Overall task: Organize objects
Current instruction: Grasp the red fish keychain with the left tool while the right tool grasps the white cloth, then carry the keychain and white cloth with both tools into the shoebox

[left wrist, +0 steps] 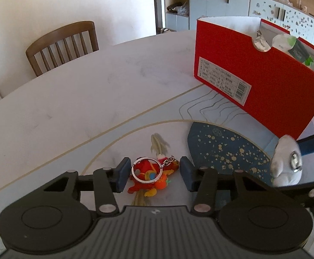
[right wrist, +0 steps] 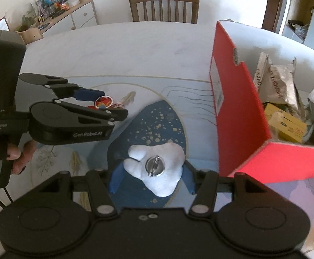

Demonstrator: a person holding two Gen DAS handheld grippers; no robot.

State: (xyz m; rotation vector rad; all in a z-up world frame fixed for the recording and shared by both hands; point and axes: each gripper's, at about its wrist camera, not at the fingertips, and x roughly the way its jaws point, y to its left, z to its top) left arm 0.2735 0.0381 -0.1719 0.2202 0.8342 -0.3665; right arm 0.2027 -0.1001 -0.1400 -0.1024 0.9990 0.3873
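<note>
The red toy keychain lies flat on the table, on the pale mat with gold lines. Its long way runs from near the camera out toward the far side of the table, with the silver ring lying on top of it and a small chain going off to the right. The left gripper is down low over it, pointing forward across the table. Its 2 blue pads stand apart, 1 on each side of the toy, with a little gap on the right side, so it is not squeezing.

The right gripper points forward too, above the dark blue spotted patch on the mat. Its 2 blue pads press in on a white fluffy pin badge. The badge faces the camera with its round silver back and pin showing, and its long way runs left to right between the pads.

The red box stands open just to the right, with papers and small packs inside. A wooden chair sits at the far side of the table.
</note>
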